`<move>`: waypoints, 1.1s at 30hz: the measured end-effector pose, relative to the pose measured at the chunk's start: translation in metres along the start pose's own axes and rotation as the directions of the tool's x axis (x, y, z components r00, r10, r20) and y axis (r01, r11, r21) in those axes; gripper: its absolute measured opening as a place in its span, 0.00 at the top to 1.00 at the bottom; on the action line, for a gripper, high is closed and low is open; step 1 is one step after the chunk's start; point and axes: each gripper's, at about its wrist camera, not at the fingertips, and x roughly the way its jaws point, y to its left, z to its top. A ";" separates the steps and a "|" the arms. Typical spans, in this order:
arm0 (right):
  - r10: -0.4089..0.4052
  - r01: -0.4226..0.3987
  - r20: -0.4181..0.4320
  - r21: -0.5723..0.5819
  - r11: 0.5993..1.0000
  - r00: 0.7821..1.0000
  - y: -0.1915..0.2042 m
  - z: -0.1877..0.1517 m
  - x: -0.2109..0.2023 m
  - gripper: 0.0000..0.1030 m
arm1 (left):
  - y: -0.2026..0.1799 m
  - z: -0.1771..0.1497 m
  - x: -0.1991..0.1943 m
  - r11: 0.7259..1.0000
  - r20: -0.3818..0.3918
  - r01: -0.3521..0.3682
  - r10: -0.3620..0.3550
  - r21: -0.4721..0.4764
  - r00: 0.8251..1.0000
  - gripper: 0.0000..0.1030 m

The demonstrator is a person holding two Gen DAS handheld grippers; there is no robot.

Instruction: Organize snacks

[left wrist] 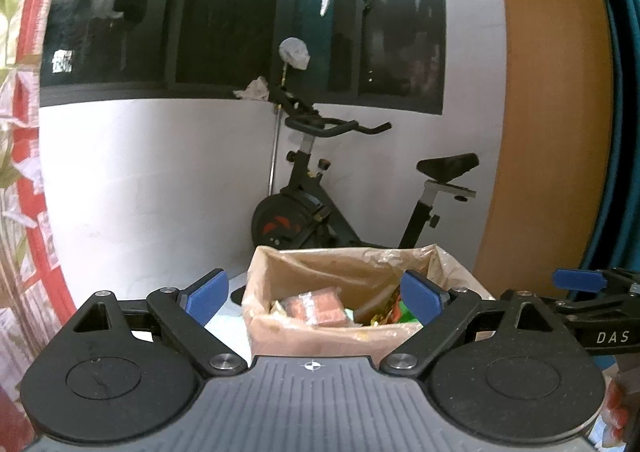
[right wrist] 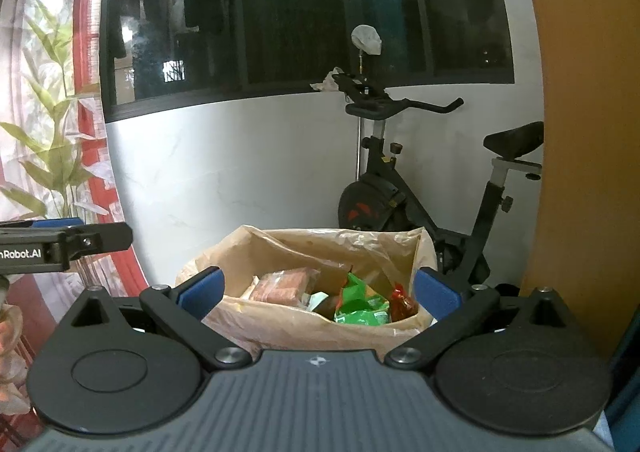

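Note:
A cardboard box (left wrist: 320, 336) (right wrist: 288, 328) lined with brown paper stands just ahead of both grippers and holds several snack packs. An orange-brown pack (left wrist: 318, 306) (right wrist: 286, 284) lies at its left side, a green pack (right wrist: 360, 308) in the middle and a red pack (right wrist: 404, 304) at the right. My left gripper (left wrist: 316, 294) is open, its blue pads on either side of the box opening, nothing between them. My right gripper (right wrist: 320, 290) is open too, hovering over the box's near wall. Each gripper shows at the edge of the other's view.
An exercise bike (left wrist: 320, 208) (right wrist: 404, 196) stands behind the box against a white wall under a dark window. An orange-brown panel (left wrist: 552, 112) (right wrist: 584, 132) rises on the right. A red frame with leafy curtain (left wrist: 24, 132) (right wrist: 52, 132) is on the left.

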 end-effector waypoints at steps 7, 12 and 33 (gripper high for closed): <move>-0.020 0.020 -0.015 0.020 1.000 1.000 -0.001 -0.007 0.000 0.00 | 0.002 -0.004 -0.008 0.999 -0.003 -0.039 0.039 0.020 0.999 0.08; -0.030 0.030 -0.011 0.013 0.999 0.999 0.000 -0.008 -0.003 0.00 | 0.001 -0.008 -0.013 0.999 -0.009 -0.038 0.038 0.023 0.999 0.08; -0.045 0.046 -0.019 0.005 0.999 0.999 0.004 -0.012 -0.001 0.00 | 0.005 -0.013 -0.013 0.997 -0.013 -0.062 0.062 0.035 0.998 0.08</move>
